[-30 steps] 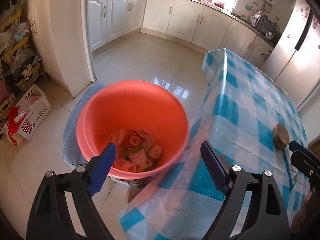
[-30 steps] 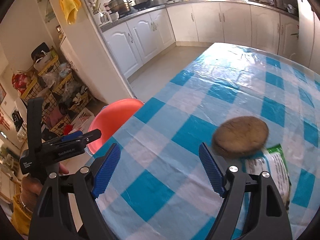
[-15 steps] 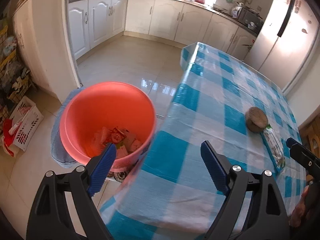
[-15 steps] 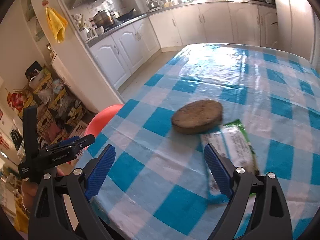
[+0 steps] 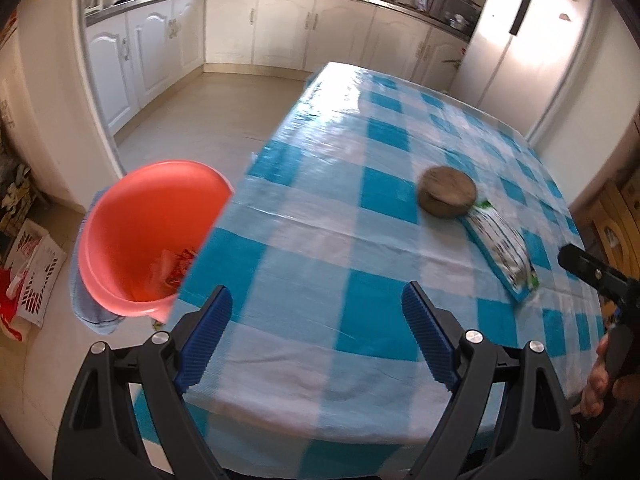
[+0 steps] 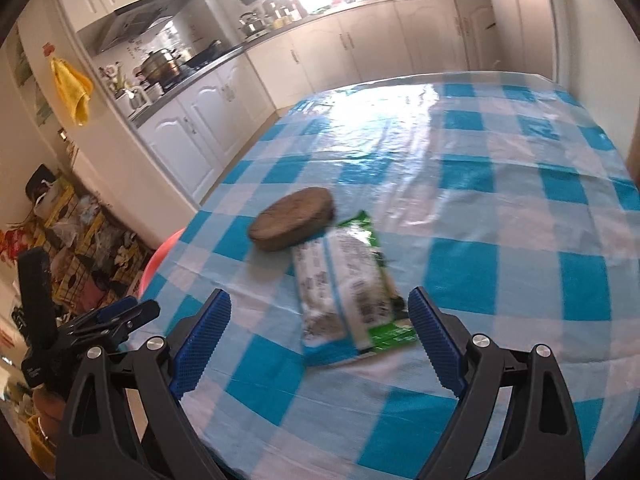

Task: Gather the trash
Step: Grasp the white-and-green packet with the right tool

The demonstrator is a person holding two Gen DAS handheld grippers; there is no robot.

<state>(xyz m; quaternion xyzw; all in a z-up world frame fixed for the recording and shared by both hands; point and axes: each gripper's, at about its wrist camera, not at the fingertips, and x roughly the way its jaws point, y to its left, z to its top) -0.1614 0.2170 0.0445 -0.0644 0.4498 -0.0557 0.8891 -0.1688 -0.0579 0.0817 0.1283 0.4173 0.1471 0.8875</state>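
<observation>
**Orange bucket beside the table, green wrapper on the cloth**

Orange round plastic bucket (image 5: pixel 152 236) stands on the tiled floor (image 5: pixel 208 132) at the table's left edge, holding crumpled red and pale wrappers (image 5: pixel 176 264). On the blue-and-white checked tablecloth (image 6: pixel 500 216) a green-and-white plastic snack packet (image 6: pixel 348 280) lies flat, its far end touching a round brown wooden disc (image 6: pixel 292 224). The right gripper (image 6: pixel 316 336) hangs just near of the packet, jaws wide apart and empty. The left gripper (image 5: pixel 316 332) is likewise spread, empty. White cabinets (image 5: pixel 260 32) line the far wall.
</observation>
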